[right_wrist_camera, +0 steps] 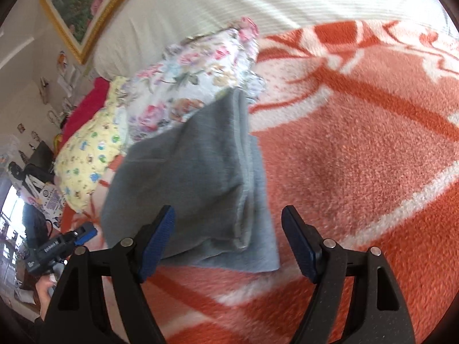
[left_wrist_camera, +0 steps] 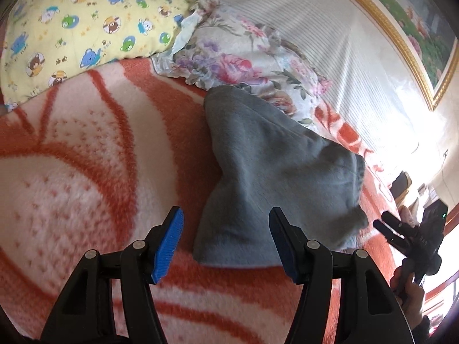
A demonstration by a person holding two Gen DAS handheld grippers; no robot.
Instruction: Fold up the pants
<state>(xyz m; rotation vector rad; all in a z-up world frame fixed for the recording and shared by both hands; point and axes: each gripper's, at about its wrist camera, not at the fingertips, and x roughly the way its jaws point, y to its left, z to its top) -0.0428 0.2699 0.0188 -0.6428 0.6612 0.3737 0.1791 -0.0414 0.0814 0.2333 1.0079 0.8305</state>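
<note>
The grey pants (left_wrist_camera: 266, 172) lie folded in a thick bundle on the orange and white blanket (left_wrist_camera: 86, 149). Their far end rests against a floral pillow. My left gripper (left_wrist_camera: 226, 232) is open and empty, just in front of the near edge of the pants. In the right wrist view the pants (right_wrist_camera: 195, 177) show stacked layers with a seam down the right side. My right gripper (right_wrist_camera: 229, 229) is open and empty, held above the near edge of the pants. The right gripper also shows in the left wrist view (left_wrist_camera: 393, 229), and the left gripper in the right wrist view (right_wrist_camera: 83, 236).
A yellow cartoon-print pillow (left_wrist_camera: 86, 28) and a floral pillow (left_wrist_camera: 243, 57) lie at the head of the bed. A white striped headboard cushion (left_wrist_camera: 330, 43) and a gold-framed picture (left_wrist_camera: 416, 28) are behind. Room clutter (right_wrist_camera: 28, 172) stands beside the bed.
</note>
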